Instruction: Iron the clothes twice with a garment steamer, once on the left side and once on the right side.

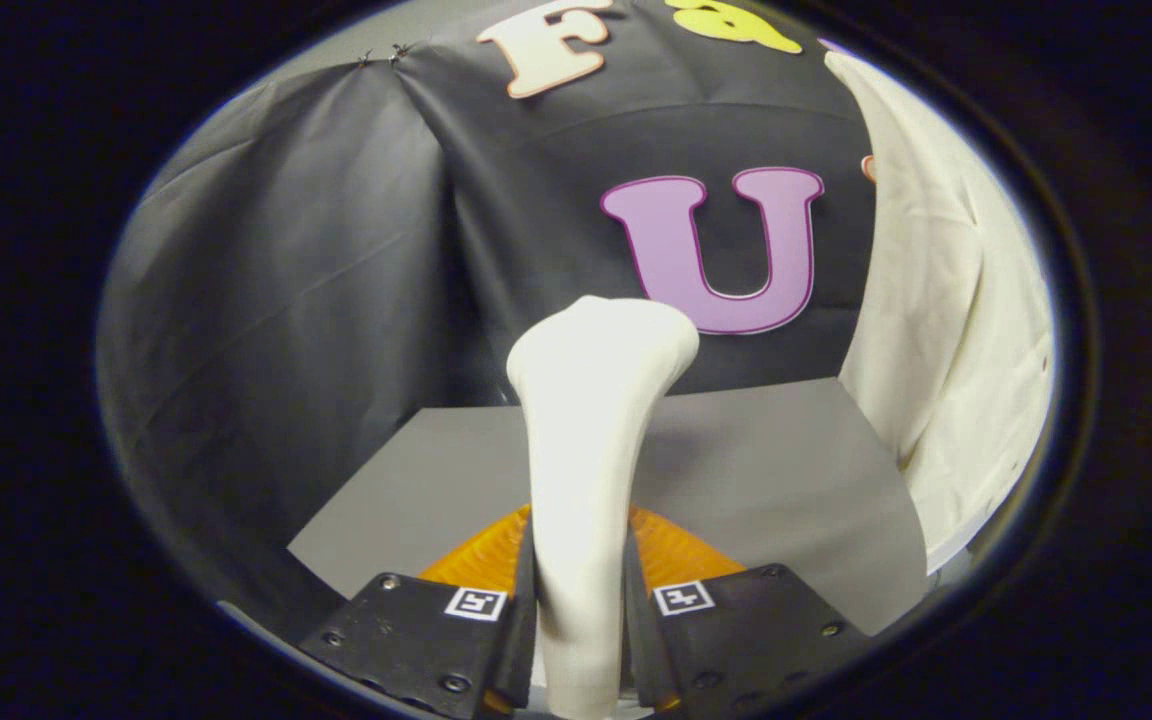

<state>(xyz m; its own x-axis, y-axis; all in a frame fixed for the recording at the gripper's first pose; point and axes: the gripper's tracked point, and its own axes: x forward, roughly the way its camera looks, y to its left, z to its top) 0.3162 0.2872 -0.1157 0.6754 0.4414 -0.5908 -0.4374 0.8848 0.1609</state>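
A white garment steamer [591,420] stands upright between my fingers, its handle narrow below and its head flaring wide at the top. My gripper [581,590] is shut on the steamer's handle, both fingers pressing its sides. A white garment [946,320] hangs to the right, beyond and beside the steamer's head, reaching down past the grey table top [766,470]. The steamer's head is apart from the garment, with the table and dark cloth showing between them.
The booth's black cloth wall [336,280] closes off the back and left. The grey table spreads beyond the fingers, its left edge running diagonally toward me.
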